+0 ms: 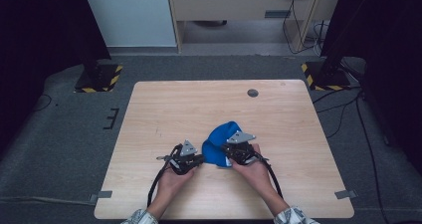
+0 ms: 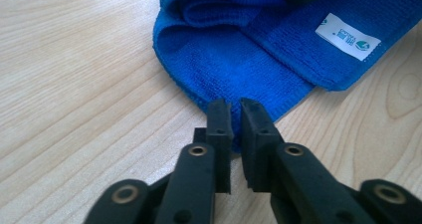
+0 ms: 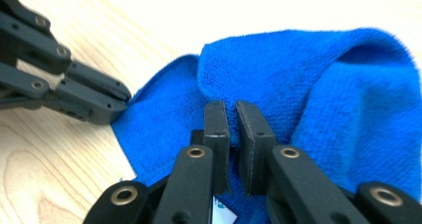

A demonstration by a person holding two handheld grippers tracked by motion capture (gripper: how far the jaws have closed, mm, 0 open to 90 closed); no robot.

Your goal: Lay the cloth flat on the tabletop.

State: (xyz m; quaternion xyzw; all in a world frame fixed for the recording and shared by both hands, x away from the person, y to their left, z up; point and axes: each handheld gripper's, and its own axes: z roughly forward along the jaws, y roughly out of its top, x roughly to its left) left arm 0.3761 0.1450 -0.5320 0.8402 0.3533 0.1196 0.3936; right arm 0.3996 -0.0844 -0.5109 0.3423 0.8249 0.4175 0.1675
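A: Where does the blue cloth (image 1: 222, 144) lie?

B: On the bench (image 1: 164, 109), toward the near edge and a little right of its middle, bunched and partly folded. Its long axis runs from the near edge away toward the far right corner.

A: And the two grippers?

B: The left hand-held gripper (image 1: 200, 159) sits at the cloth's near left corner, jaws drawn together on the hem; the left gripper view shows the blue edge pinched between them (image 2: 232, 115). The right hand-held gripper (image 1: 228, 154) rests over the cloth's near right part, jaws also clamped on a raised fold (image 3: 232, 115).

A: So which way does the cloth lie from each?

B: It stretches to the right of the left gripper and away from both toward the far edge. The white label (image 2: 348, 36) lies near the right one. Both hands are at the near end; the far end is free. I judge a pull apart along the near edge would spread it.
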